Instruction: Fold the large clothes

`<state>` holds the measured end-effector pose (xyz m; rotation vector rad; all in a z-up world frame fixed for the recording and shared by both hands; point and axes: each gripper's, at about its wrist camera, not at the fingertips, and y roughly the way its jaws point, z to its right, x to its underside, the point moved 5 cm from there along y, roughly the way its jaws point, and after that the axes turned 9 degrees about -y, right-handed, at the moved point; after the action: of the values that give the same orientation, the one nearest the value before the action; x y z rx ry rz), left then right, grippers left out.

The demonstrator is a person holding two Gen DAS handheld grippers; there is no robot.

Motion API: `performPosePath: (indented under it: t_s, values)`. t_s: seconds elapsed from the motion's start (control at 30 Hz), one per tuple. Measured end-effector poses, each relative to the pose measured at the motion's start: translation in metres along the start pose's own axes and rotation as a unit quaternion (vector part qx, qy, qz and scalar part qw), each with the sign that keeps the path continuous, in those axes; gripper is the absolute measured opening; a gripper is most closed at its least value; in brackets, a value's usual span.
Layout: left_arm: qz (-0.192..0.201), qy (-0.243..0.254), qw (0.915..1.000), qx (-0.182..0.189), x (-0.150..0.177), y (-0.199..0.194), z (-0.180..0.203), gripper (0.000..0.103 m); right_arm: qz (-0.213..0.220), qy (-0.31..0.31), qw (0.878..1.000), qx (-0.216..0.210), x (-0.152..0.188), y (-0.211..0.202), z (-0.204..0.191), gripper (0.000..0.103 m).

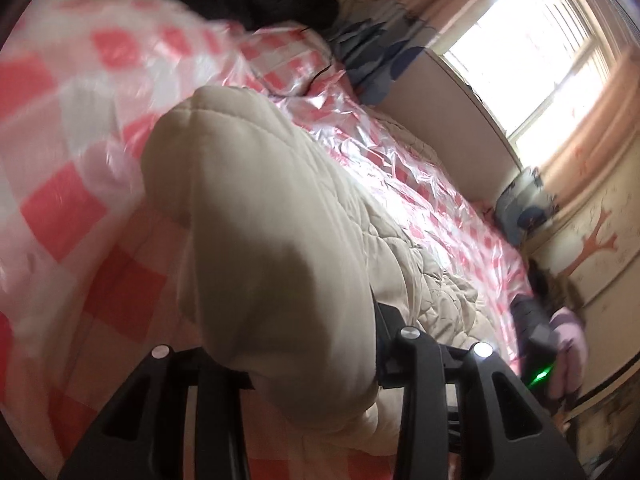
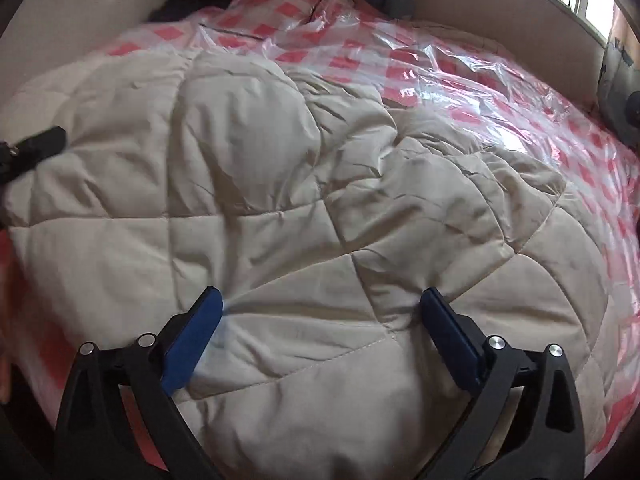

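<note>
Beige quilted garment (image 1: pixel 280 240) bulges between the left hand-held gripper (image 1: pixel 312 344), clamped on its lifted fold. Rightward, the right hand-held gripper (image 2: pixel 322 300) stands wide apart, blue pads (image 2: pixel 192 340) pressing garment spread on the bed (image 2: pixel 520 92).

The left gripper (image 1: pixel 316 360) points downward at a slant, rolled to one side, and its jaws are clamped on a thick fold of the beige quilted garment (image 1: pixel 256 216) that bulges up between them. The right gripper (image 2: pixel 320 336) tilts steeply down, jaws spread wide, its blue pads (image 2: pixel 192 344) pressing into the fabric without pinching it. The person's pink-sleeved hand (image 1: pixel 564 344) carries the right gripper.
</note>
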<state>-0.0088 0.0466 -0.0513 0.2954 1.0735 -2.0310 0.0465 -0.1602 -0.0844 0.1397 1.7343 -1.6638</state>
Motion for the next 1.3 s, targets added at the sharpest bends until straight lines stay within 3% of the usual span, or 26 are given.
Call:
performPosePath:
  t_s: [0.03,0.07,0.13,0.17,0.2,0.23,0.3,0.33,0.37,0.47,0.5,0.57,0.67,0.73,0.77,0.83,0.9,0.93,0.97,1.07,1.13,1.17,1.23,1.3]
  values:
    - [0.006,0.019,0.9997,-0.011,0.001,-0.004,0.012,0.037,0.021,0.028,0.998,-0.052,0.002,-0.01,0.003,0.096]
    - [0.011,0.039,0.999,-0.021,0.002,-0.007,0.024,0.037,0.041,0.068,0.988,-0.135,0.007,-0.018,0.007,0.096]
    - [0.023,0.089,0.9948,-0.043,0.005,-0.012,0.054,0.037,0.062,0.15,0.951,-0.263,0.015,-0.025,0.027,0.096]
    - [0.028,0.112,0.9918,-0.054,0.007,-0.013,0.068,0.037,0.066,0.194,0.926,-0.316,0.018,-0.025,0.041,0.096]
    - [0.032,0.137,0.988,-0.064,0.01,-0.013,0.084,0.037,0.073,0.244,0.891,-0.377,0.022,-0.027,0.057,0.096]
    - [0.037,0.164,0.983,-0.072,0.015,-0.013,0.103,0.037,0.096,0.311,0.831,-0.451,0.026,-0.032,0.077,0.096]
    - [0.043,0.221,0.9702,-0.09,0.026,-0.01,0.139,0.037,0.155,0.399,0.715,-0.553,0.037,-0.048,0.113,0.096]
    - [0.045,0.251,0.9624,-0.094,0.036,-0.005,0.16,0.037,0.189,0.418,0.682,-0.569,0.043,-0.059,0.13,0.096]
    - [0.045,0.28,0.9541,-0.097,0.047,0.0,0.178,0.037,0.22,0.431,0.665,-0.569,0.051,-0.07,0.151,0.096]
    - [0.034,0.372,0.9222,-0.102,0.095,0.028,0.231,0.037,0.268,0.46,0.628,-0.568,0.081,-0.094,0.196,0.096]
    - [0.027,0.393,0.914,-0.098,0.111,0.039,0.244,0.037,0.272,0.465,0.625,-0.565,0.09,-0.098,0.209,0.096]
    - [0.005,0.443,0.8921,-0.087,0.157,0.064,0.268,0.037,0.267,0.468,0.649,-0.537,0.105,-0.103,0.241,0.096]
    - [-0.033,0.52,0.8506,-0.073,0.228,0.101,0.289,0.037,0.254,0.474,0.67,-0.511,0.123,-0.106,0.282,0.096]
    - [-0.021,0.57,0.818,-0.073,0.263,0.113,0.295,0.039,0.211,0.471,0.713,-0.474,0.126,-0.101,0.296,0.097]
    - [-0.018,0.582,0.8099,-0.074,0.271,0.117,0.295,0.042,0.19,0.464,0.73,-0.464,0.127,-0.099,0.298,0.097]
    - [-0.023,0.579,0.8124,-0.067,0.273,0.117,0.296,0.049,0.156,0.439,0.761,-0.451,0.121,-0.096,0.297,0.097]
    - [-0.033,0.577,0.8142,-0.052,0.269,0.111,0.294,0.053,0.114,0.392,0.811,-0.419,0.109,-0.089,0.289,0.097]
    - [-0.038,0.584,0.8095,-0.047,0.277,0.104,0.294,0.055,0.083,0.368,0.839,-0.392,0.104,-0.083,0.283,0.097]
    - [-0.044,0.594,0.8023,-0.04,0.277,0.097,0.29,0.056,0.058,0.35,0.859,-0.369,0.101,-0.073,0.27,0.097]
    - [-0.072,0.617,0.7837,-0.019,0.28,0.069,0.279,0.058,0.002,0.303,0.904,-0.301,0.098,-0.052,0.253,0.09]
    - [-0.096,0.614,0.7837,0.006,0.273,0.042,0.271,0.058,0.004,0.288,0.915,-0.282,0.096,-0.051,0.25,0.09]
    - [-0.086,0.602,0.7933,0.018,0.26,0.024,0.269,0.058,0.007,0.279,0.923,-0.263,0.093,-0.055,0.251,0.09]
    - [-0.057,0.56,0.8258,0.03,0.225,0.001,0.265,0.06,0.017,0.25,0.944,-0.216,0.09,-0.07,0.248,0.09]
    - [-0.007,0.487,0.873,0.018,0.172,-0.008,0.257,0.069,0.038,0.229,0.949,-0.211,0.086,-0.081,0.242,0.09]
